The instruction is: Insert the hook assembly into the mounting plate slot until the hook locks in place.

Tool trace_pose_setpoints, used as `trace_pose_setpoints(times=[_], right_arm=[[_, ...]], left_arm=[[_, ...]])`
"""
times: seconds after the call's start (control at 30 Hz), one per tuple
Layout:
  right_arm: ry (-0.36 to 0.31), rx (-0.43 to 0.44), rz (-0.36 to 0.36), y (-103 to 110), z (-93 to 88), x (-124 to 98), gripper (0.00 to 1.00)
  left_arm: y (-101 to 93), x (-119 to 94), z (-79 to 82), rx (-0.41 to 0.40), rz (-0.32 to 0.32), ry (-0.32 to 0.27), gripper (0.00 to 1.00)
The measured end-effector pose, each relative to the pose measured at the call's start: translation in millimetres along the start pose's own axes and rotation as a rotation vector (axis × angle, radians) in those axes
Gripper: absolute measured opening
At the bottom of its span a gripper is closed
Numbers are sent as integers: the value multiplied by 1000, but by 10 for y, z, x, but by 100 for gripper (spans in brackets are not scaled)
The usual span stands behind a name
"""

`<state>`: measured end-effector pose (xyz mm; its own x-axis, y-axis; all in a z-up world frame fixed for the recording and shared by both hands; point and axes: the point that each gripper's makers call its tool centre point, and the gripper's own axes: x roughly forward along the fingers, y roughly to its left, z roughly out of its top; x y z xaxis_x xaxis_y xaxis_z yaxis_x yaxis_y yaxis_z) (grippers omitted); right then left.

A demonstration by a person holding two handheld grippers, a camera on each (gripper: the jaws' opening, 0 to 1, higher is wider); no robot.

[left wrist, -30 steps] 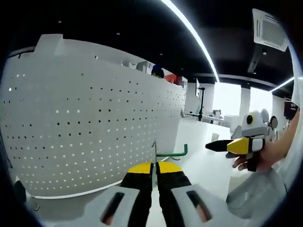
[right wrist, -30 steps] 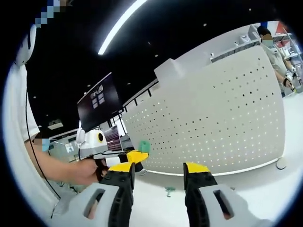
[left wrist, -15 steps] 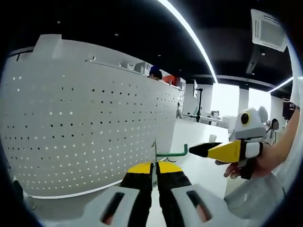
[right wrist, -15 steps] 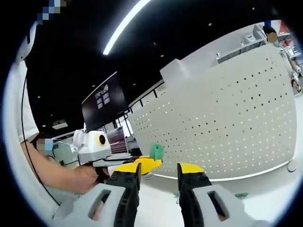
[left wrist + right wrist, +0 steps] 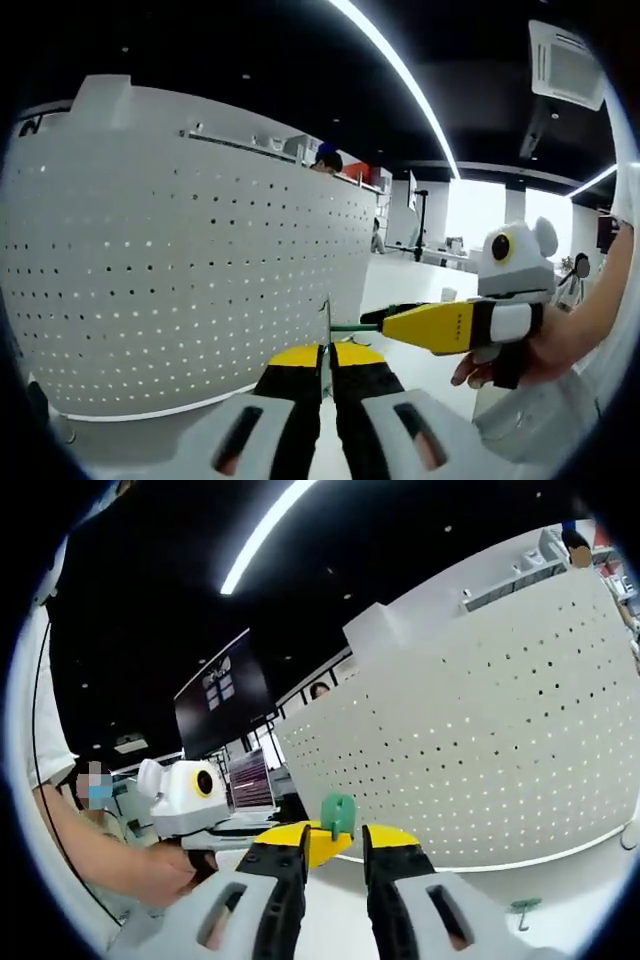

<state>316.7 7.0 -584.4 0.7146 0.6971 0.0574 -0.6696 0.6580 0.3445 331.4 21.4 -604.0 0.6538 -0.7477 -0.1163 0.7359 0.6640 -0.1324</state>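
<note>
Pegboard (image 5: 180,270): white, perforated, upright on the white surface (image 5: 430,350), standing left in your left gripper view.

Left hand-held gripper (image 5: 325,358): jaws together, clamped on the thin metal stem of the hook (image 5: 352,327); the hook's green arm runs rightward from the stem.

Right hand-held gripper (image 5: 385,318): enters from the right, held in your hand (image 5: 520,350), its yellow tips at the green arm. In the right gripper view its jaws (image 5: 335,842) stand slightly apart either side of the hook's green end (image 5: 337,815); contact cannot be told.

Spare green hook (image 5: 524,909): lying on the surface near the pegboard's foot.
</note>
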Motion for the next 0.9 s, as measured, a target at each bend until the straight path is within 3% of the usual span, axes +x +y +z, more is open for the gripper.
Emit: trace_pose_setpoints(times=[0.5, 0.9], right_arm=[[3, 0, 3, 17, 10, 103, 6], [12, 21, -6, 10, -24, 110, 2]], left_arm=[[-79, -9, 40, 14, -10, -11, 3], [-72, -8, 22, 32, 5, 1, 2]])
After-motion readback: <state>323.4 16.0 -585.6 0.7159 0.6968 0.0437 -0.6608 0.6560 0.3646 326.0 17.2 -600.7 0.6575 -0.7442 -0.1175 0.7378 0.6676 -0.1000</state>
